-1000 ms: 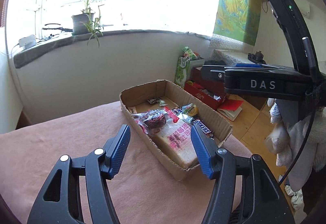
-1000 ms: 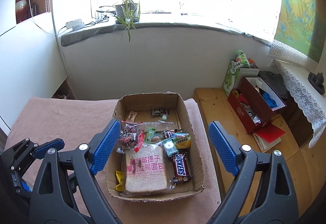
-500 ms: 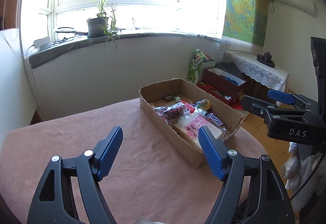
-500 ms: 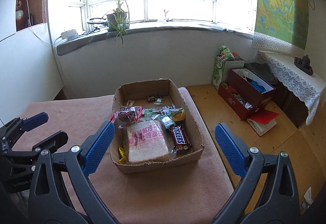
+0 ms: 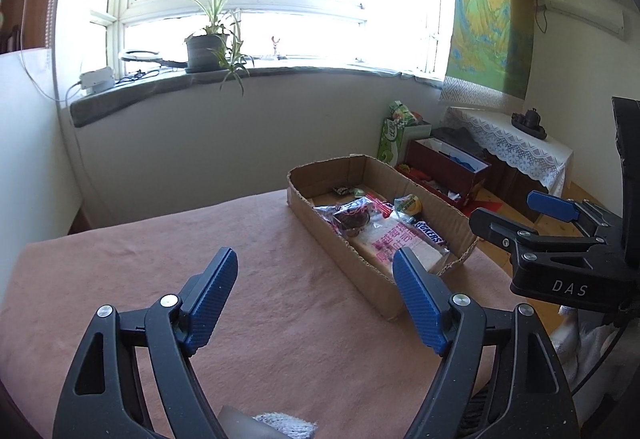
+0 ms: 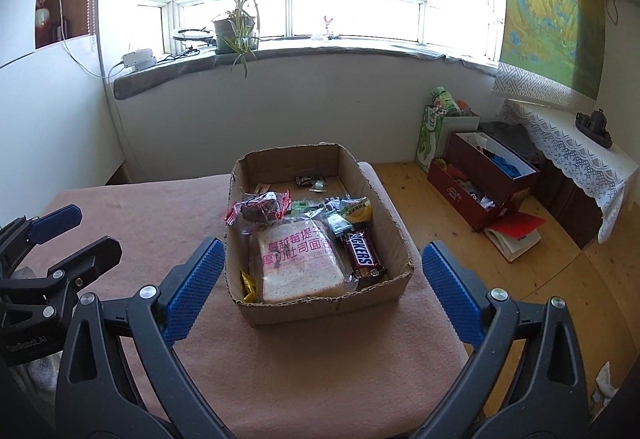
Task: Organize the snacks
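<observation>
Both grippers have pulled back & up vs 1 s ago. Left gripper (image 5: 314, 297) and right gripper (image 6: 320, 293) are wide open, holding nothing. Snacks sit in the box (image 6: 394, 207), frame centre, on the table (image 6: 320, 359) — bread (image 6: 298, 259), choc bar (image 6: 360, 253). Looks done, or pausing before next pick.

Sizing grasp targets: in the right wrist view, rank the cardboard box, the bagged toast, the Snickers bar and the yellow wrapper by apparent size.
1. Brown cardboard box
2. Clear bag of sliced toast with pink print
3. Brown Snickers bar
4. Small yellow wrapper, partly hidden beside the toast, so its true size is unsure.
</observation>
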Available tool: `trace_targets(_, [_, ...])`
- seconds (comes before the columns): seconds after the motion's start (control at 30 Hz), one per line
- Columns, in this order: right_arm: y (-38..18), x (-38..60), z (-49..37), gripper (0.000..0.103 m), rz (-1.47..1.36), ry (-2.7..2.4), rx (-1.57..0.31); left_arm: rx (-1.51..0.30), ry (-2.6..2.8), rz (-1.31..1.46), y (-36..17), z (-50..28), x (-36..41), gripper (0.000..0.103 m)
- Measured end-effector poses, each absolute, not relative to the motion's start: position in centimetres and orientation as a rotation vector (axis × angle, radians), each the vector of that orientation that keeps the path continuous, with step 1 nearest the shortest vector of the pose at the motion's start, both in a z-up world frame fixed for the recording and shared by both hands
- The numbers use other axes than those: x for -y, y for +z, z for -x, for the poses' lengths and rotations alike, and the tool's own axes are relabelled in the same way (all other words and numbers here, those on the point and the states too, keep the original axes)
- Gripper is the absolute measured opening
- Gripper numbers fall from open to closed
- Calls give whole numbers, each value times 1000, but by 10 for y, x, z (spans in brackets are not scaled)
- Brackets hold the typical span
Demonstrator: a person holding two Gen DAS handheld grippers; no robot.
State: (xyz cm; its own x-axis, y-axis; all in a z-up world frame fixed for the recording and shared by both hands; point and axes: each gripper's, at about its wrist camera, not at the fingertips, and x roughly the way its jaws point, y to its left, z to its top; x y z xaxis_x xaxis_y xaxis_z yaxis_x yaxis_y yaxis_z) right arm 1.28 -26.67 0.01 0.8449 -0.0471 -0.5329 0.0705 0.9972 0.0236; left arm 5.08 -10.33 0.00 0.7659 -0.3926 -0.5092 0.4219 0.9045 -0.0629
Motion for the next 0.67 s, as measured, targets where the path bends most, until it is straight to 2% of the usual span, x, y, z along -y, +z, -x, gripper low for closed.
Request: trace_targets(0.67, [-3,263,-14,101,-49,-58,-574,-542,-438,-75,-5,-49,100,80])
